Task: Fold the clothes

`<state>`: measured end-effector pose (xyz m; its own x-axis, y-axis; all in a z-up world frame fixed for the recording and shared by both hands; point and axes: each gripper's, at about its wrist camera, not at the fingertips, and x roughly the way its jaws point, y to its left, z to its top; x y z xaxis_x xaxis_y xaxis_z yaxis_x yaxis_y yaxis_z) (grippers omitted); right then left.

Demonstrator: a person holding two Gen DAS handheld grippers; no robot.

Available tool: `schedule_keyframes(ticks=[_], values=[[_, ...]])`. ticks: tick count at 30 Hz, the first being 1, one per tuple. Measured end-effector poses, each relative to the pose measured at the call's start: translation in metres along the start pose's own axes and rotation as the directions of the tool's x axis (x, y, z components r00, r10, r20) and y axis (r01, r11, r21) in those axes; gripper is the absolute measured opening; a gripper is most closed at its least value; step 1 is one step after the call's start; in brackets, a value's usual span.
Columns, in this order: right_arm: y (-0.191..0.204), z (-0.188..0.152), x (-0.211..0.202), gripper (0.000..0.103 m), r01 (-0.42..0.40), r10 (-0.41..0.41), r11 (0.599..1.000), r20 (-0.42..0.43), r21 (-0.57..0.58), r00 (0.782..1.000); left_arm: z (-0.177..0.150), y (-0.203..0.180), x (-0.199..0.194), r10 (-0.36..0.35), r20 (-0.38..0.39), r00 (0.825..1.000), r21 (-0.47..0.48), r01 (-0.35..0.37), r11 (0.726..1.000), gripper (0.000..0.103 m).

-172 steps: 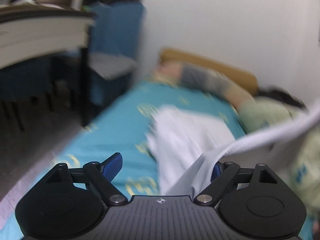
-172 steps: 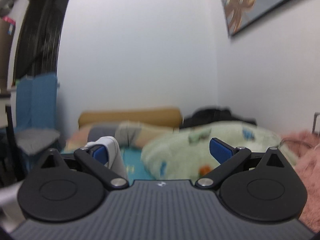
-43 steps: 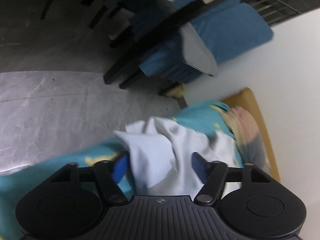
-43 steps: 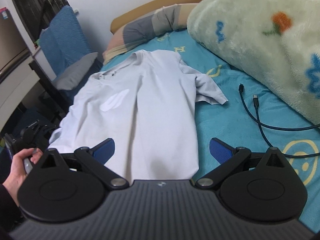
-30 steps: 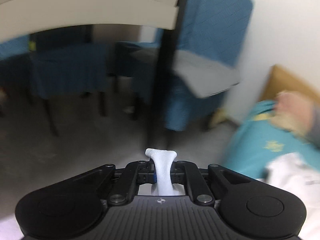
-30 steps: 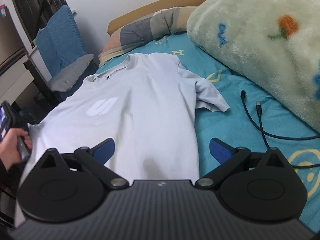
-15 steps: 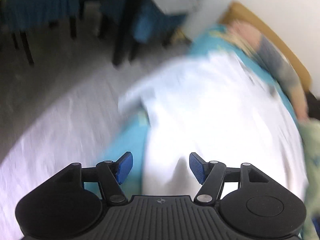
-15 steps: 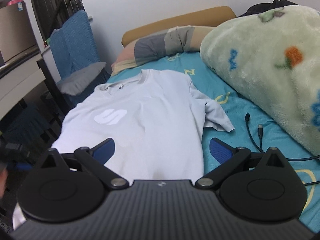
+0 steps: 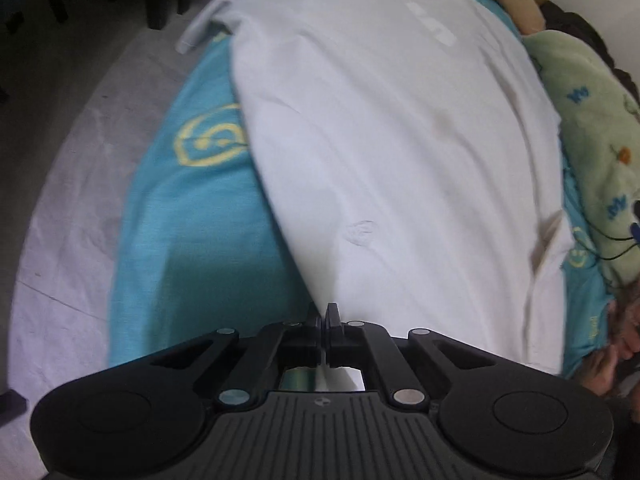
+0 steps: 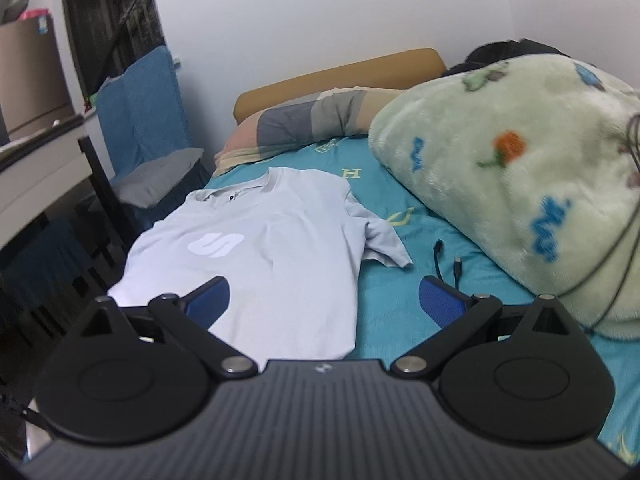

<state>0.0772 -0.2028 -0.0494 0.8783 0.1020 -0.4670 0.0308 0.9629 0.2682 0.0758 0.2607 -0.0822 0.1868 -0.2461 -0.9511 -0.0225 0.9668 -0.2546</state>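
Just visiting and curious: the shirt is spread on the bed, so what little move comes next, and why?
Probably the open right hand-held gripper drops to pinch the T-shirt hem, since the left hand-held gripper is shut at the hem's other corner and the shirt lies flat.

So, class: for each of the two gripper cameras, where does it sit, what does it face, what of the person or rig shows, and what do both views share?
Left wrist: on the left gripper, looking steeply down at the T-shirt's hem corner; jaws shut on the white T-shirt.
Right wrist: on the right gripper, low near the bed's foot, facing the headboard; jaws open, empty.
Shared: the T-shirt, teal bedsheet, green blanket, and black cable.
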Motion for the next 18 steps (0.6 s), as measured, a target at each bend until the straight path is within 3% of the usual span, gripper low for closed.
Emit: schedule_keyframes(ticks=[2, 5, 8, 9, 10, 14, 16, 18], values=[[-0.002, 0.000, -0.001, 0.103, 0.004, -0.004, 1.000, 0.009, 0.013, 1.000, -0.006, 0.003, 0.000, 0.058, -0.003, 0.998, 0.003, -0.058, 0.998, 0.002], [-0.007, -0.001, 0.004, 0.103, 0.009, -0.009, 0.999, 0.009, 0.042, 1.000, -0.008, 0.001, -0.014, 0.072, 0.046, 0.996, 0.015, -0.073, 0.997, 0.005], [-0.019, -0.003, 0.011, 0.103, -0.012, 0.014, 0.993, -0.015, 0.120, 1.000, -0.007, -0.016, -0.033, 0.083, 0.120, 0.989, 0.045, -0.089, 0.995, 0.033], [-0.024, -0.004, 0.014, 0.103, -0.026, 0.030, 0.987, -0.022, 0.161, 0.999, -0.004, -0.022, -0.040, 0.084, 0.147, 0.986, 0.052, -0.092, 0.994, 0.050], [-0.029, -0.004, 0.017, 0.103, -0.039, 0.046, 0.979, -0.029, 0.202, 0.999, 0.001, -0.036, -0.047, 0.078, 0.182, 0.980, 0.061, -0.091, 0.994, 0.059], [-0.052, -0.005, 0.030, 0.103, -0.096, 0.115, 0.913, -0.025, 0.397, 0.993, 0.021, -0.098, -0.073, 0.028, 0.328, 0.944, 0.101, -0.065, 0.993, 0.081], [-0.063, -0.007, 0.037, 0.103, -0.090, 0.116, 0.879, -0.026, 0.468, 0.993, 0.025, -0.136, -0.071, -0.039, 0.352, 0.935, 0.134, -0.009, 0.991, 0.082], [-0.070, -0.004, 0.040, 0.102, -0.062, 0.094, 0.872, -0.042, 0.486, 0.995, 0.029, -0.173, -0.064, -0.105, 0.359, 0.927, 0.166, 0.047, 0.985, 0.082]])
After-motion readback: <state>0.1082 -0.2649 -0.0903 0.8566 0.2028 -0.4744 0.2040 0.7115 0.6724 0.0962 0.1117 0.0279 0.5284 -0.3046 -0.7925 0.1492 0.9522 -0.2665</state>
